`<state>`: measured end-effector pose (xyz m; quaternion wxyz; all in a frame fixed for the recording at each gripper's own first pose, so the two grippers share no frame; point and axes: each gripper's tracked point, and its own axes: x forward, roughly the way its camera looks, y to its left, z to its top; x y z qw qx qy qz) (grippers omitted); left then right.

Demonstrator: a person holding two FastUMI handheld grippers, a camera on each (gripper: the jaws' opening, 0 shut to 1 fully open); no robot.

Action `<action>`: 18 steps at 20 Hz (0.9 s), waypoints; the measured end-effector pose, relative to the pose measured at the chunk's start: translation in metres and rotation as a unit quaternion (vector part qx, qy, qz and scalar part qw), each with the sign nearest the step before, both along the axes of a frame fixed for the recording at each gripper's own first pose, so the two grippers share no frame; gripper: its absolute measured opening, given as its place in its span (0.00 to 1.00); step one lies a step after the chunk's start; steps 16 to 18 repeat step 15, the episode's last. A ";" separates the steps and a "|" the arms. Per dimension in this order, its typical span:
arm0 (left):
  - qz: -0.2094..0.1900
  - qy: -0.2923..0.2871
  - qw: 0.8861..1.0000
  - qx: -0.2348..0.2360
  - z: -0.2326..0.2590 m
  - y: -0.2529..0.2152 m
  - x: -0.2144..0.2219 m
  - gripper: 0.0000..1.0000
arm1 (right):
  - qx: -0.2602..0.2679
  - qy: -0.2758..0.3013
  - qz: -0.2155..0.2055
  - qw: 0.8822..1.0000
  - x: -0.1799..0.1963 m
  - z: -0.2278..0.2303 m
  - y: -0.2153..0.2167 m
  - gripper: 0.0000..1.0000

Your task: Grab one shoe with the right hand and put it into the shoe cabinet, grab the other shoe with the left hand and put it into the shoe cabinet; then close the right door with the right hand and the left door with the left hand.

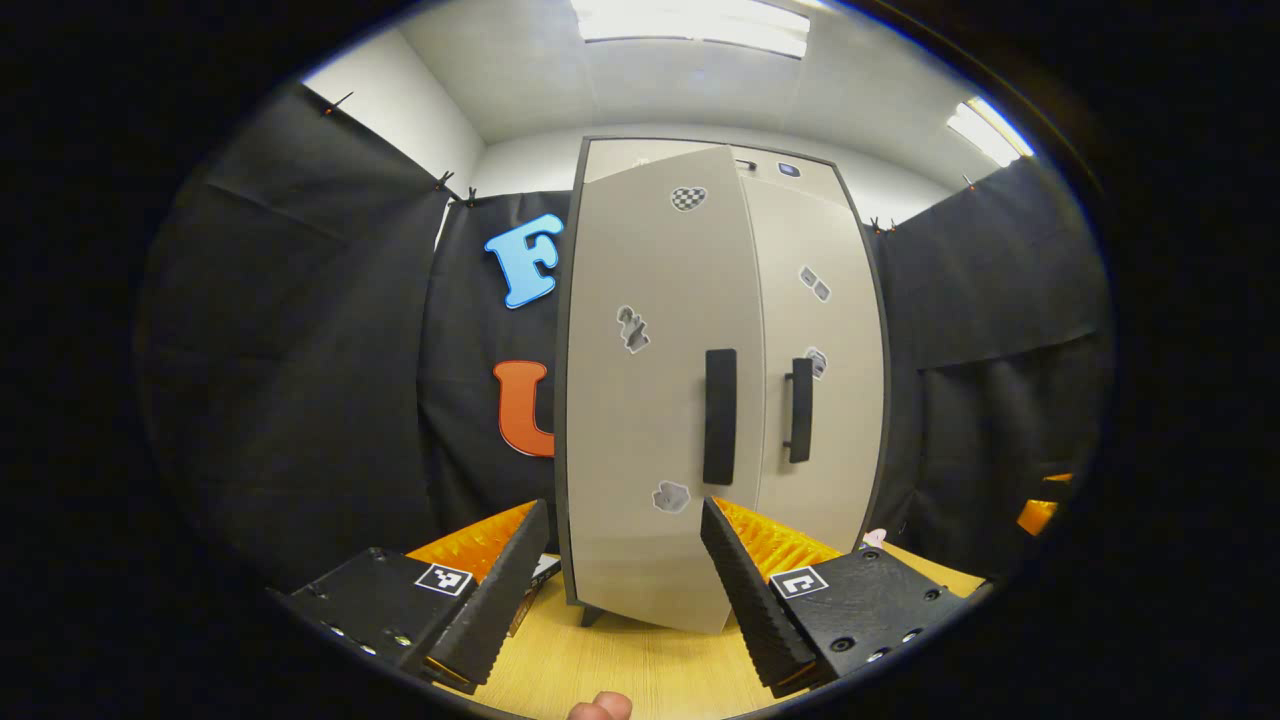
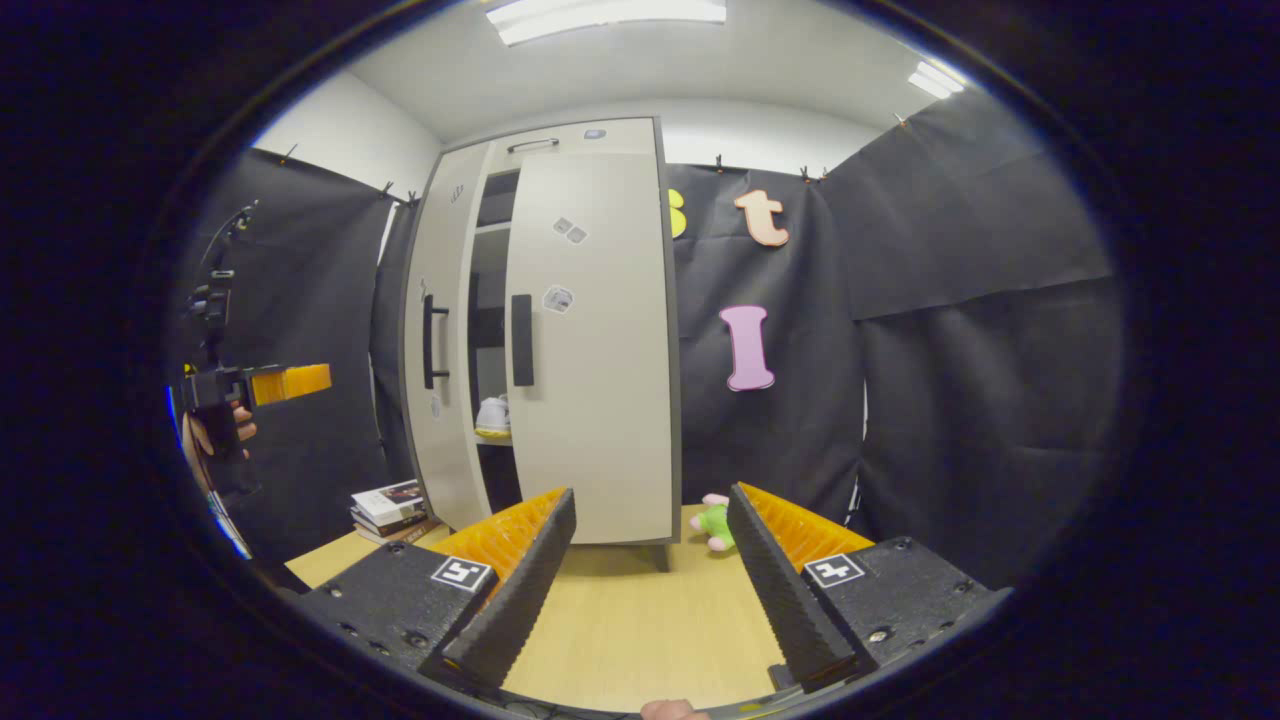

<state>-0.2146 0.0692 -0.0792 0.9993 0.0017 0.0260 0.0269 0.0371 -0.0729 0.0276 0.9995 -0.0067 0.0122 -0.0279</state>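
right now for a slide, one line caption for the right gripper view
Open right gripper faces the shoe cabinet, left door ajar, a shoe on a shelf inside.

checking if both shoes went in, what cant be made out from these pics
- Second shoe: right gripper view shows one white shoe through the gap; the right door hides the remaining shelf.
- Cabinet interior: left gripper view, covered by the nearly shut left door.
- Door stickers: too small to read.
- Green plush toy: partly behind the right tongs.
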 end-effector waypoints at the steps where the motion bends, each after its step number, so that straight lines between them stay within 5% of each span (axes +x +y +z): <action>1: 0.000 0.004 1.000 0.004 -0.008 -0.006 -0.009 0.92 | 0.000 0.000 0.005 1.000 0.002 -0.002 0.006 0.98; 5: -0.010 0.020 1.000 -0.002 -0.039 -0.035 -0.042 0.92 | -0.013 -0.003 0.027 1.000 0.003 -0.009 0.030 0.98; 10: -0.034 0.039 0.996 -0.069 -0.075 -0.064 -0.061 0.92 | -0.028 -0.008 0.042 0.999 0.001 -0.017 0.054 0.98; 18: -0.010 0.034 0.998 -0.048 -0.085 -0.054 -0.062 0.93 | -0.006 -0.007 0.046 0.999 -0.004 -0.027 0.064 0.99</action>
